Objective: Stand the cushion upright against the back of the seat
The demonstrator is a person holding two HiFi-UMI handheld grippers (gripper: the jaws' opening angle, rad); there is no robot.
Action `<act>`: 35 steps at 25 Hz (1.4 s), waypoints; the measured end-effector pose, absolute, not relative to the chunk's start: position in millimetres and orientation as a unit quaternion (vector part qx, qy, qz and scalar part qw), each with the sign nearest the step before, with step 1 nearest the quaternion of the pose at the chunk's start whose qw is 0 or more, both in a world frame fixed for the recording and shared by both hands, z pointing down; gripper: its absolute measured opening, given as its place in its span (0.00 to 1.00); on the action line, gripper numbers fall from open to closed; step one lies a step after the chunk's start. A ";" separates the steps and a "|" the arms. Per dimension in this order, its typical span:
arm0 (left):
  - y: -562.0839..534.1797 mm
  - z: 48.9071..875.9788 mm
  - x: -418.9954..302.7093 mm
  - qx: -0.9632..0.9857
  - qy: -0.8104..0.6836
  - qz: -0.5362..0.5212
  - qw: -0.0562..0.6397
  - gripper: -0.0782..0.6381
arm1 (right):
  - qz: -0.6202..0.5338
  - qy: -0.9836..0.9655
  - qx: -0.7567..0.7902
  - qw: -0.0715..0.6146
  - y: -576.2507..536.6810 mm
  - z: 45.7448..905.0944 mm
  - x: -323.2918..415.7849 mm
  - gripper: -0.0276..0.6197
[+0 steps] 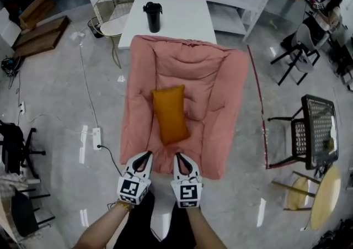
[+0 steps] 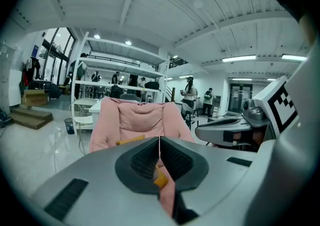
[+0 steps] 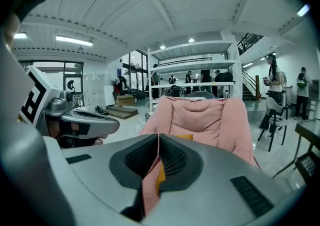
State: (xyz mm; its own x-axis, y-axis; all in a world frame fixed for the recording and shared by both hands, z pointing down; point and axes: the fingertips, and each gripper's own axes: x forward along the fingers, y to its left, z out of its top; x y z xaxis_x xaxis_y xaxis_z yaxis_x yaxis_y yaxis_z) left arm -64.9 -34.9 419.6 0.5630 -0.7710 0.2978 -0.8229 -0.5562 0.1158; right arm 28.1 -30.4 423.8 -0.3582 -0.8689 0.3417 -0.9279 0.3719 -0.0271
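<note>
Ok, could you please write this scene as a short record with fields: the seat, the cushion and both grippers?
seat: pink, padded, on the floor before a white table
cushion: orange, lying flat in the middle of the seat, not against the back
left gripper: jaws together, empty, at the seat's near edge, short of the cushion
right gripper: jaws together, empty, beside the left gripper

the left gripper and right gripper are pale grey with ribbed black fingers and black-and-white marker cubes, above a gold bracelet and black trousers.
</note>
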 end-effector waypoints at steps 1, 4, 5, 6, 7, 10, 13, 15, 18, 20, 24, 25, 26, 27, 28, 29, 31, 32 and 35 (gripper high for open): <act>-40.8 429.5 -64.9 0.874 -0.457 0.108 0.123 0.13 | 0.111 -0.817 0.549 0.139 -37.0 434.8 29.5 0.07; -53.8 466.5 -61.1 0.871 -0.461 0.104 0.133 0.13 | 0.114 -0.821 0.539 0.148 -53.3 469.2 27.2 0.07; -55.6 480.1 -59.9 0.870 -0.462 0.103 0.141 0.13 | 0.117 -0.823 0.535 0.151 -56.3 481.1 24.8 0.07; -57.5 493.1 -58.4 0.868 -0.462 0.103 0.149 0.13 | 0.122 -0.824 0.532 0.153 -59.3 492.6 22.4 0.07; -60.6 504.9 -56.1 0.867 -0.461 0.104 0.155 0.13 | 0.128 -0.824 0.530 0.154 -63.3 503.4 20.5 0.07; -72.9 534.8 -49.0 0.869 -0.457 0.104 0.158 0.13 | 0.135 -0.825 0.525 0.158 -77.2 537.5 15.7 0.07; -83.2 567.5 -47.2 0.867 -0.457 0.105 0.167 0.13 | 0.137 -0.826 0.518 0.174 -87.5 578.2 12.3 0.07; -87.8 590.9 -47.6 0.867 -0.455 0.113 0.168 0.13 | 0.140 -0.822 0.522 0.182 -92.6 603.4 14.5 0.07; -99.3 622.4 -49.0 0.870 -0.449 0.124 0.163 0.13 | 0.148 -0.815 0.528 0.188 -101.7 635.6 17.8 0.07; -109.7 641.7 -48.0 0.872 -0.445 0.134 0.156 0.13 | 0.150 -0.812 0.529 0.195 -106.9 654.2 20.6 0.07; -129.5 665.4 -38.5 0.879 -0.432 0.137 0.147 0.13 | 0.146 -0.804 0.538 0.205 -119.3 682.8 28.0 0.07; -132.7 668.3 -34.1 0.881 -0.428 0.138 0.147 0.13 | 0.147 -0.802 0.541 0.206 -121.8 687.7 29.9 0.07; -135.1 670.7 -30.1 0.882 -0.425 0.139 0.149 0.13 | 0.149 -0.799 0.544 0.206 -123.8 691.9 31.5 0.07; -136.8 673.7 -27.2 0.882 -0.423 0.143 0.151 0.13 | 0.150 -0.797 0.548 0.206 -125.5 695.5 32.6 0.07; -138.2 677.5 -25.2 0.881 -0.423 0.145 0.153 0.13 | 0.151 -0.795 0.551 0.205 -127.1 698.6 33.3 0.07; -139.7 681.7 -23.6 0.881 -0.423 0.147 0.154 0.13 | 0.151 -0.793 0.555 0.203 -129.3 701.6 33.8 0.07; -143.9 689.5 -20.8 0.880 -0.423 0.148 0.157 0.13 | 0.150 -0.790 0.559 0.202 -135.2 707.9 34.2 0.07; -145.6 692.7 -20.0 0.880 -0.423 0.147 0.160 0.13 | 0.150 -0.791 0.557 0.204 -138.2 711.3 33.4 0.07; -147.8 699.2 -20.7 0.879 -0.423 0.147 0.166 0.13 | 0.153 -0.797 0.542 0.217 -147.5 725.0 29.7 0.19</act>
